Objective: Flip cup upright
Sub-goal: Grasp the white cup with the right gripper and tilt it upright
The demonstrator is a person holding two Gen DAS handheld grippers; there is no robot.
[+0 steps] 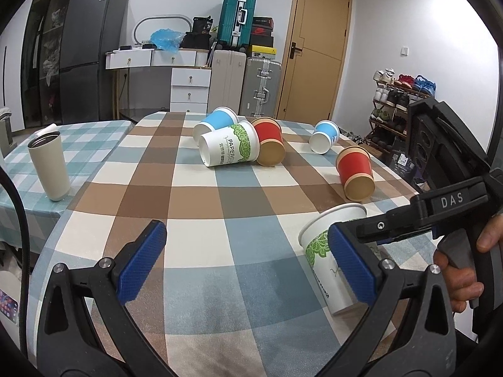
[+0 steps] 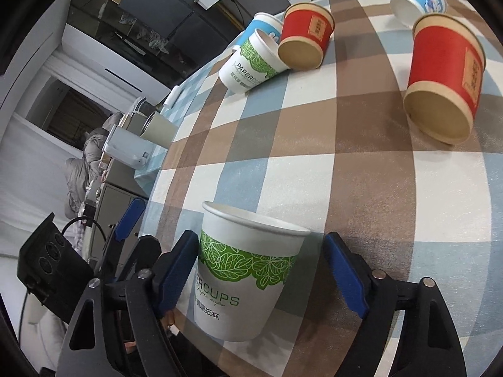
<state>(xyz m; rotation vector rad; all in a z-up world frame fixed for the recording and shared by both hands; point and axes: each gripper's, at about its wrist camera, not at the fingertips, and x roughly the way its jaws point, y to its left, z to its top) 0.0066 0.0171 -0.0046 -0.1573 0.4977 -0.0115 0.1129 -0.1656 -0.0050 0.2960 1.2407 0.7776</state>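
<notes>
Right wrist view: we see the white-green cup (image 2: pixel 245 270) upright between our right hand-held gripper (image 2: pixel 264 276), spread wide (five others lie tipped); left hand-held gripper (image 1: pixel 245 267) spread, empty.

We see both views evenly and fairly brightly lit by soft indoor light, with no harsh glare. Shadows are faint and diffuse; the red cup (image 2: pixel 444 83) casts a soft one on the checked tablecloth (image 2: pixel 345 144). Fisheye distortion bends straight lines strongly toward the edges, and black vignetting fills the corners. Focus is sharp at centre, softer near the rims.
</notes>
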